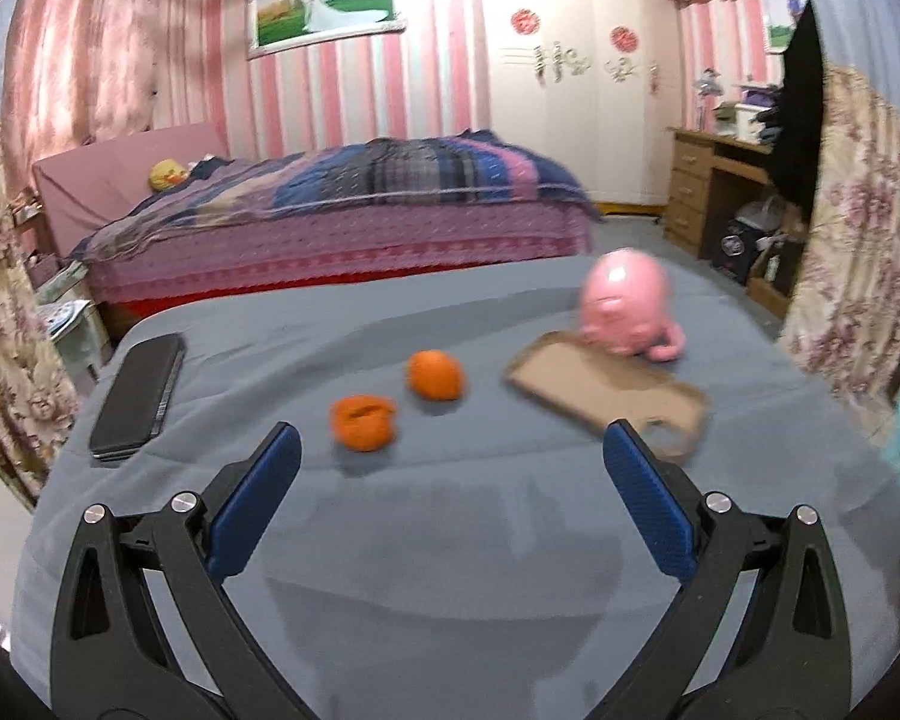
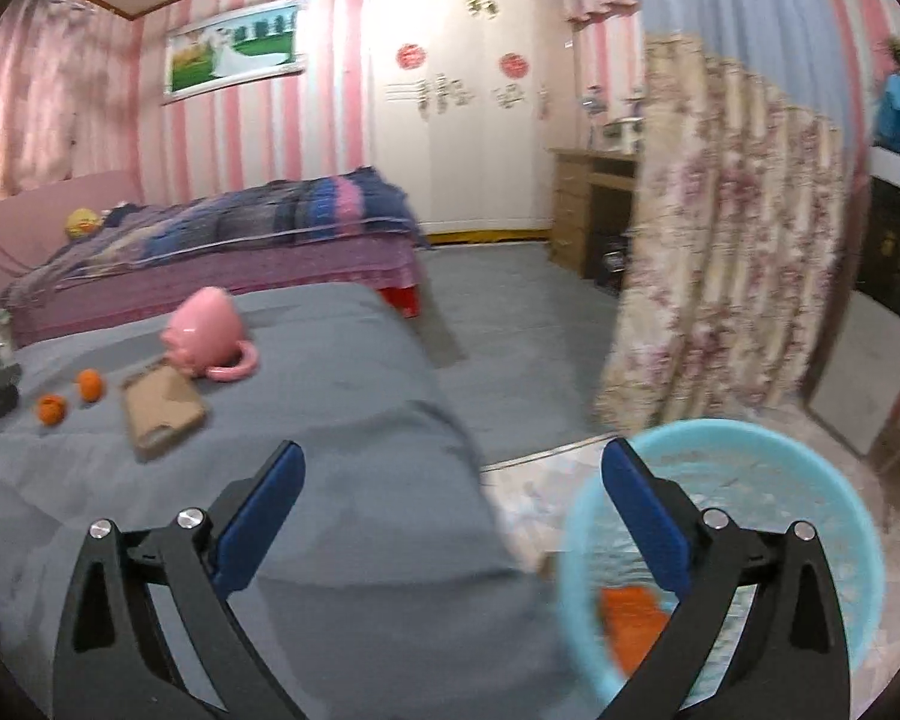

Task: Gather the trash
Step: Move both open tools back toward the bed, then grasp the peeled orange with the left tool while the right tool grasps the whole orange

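On the grey cloth-covered table (image 1: 480, 540) lie an orange peel (image 1: 363, 422), a whole orange fruit (image 1: 435, 375), a brown cardboard piece (image 1: 612, 390) and a pink pig-shaped mug (image 1: 627, 306) tipped on its side. My left gripper (image 1: 450, 444) hovers open just short of the peel, nothing between its fingers. My right gripper (image 2: 450, 462) stands open and empty at the table's right edge, over a light-blue bin (image 2: 810, 480) on the floor. An orange scrap (image 2: 630, 624) lies inside the bin. The peel (image 2: 51, 408), fruit (image 2: 90, 384), cardboard (image 2: 162, 408) and mug (image 2: 201, 324) show far left in the right wrist view.
A black phone-like case (image 1: 138, 396) lies at the table's left edge. A bed (image 1: 342, 210) with a patterned quilt stands behind the table. A floral curtain (image 2: 720, 252) hangs to the right, a wooden desk (image 1: 714, 186) beyond it, and grey floor runs between.
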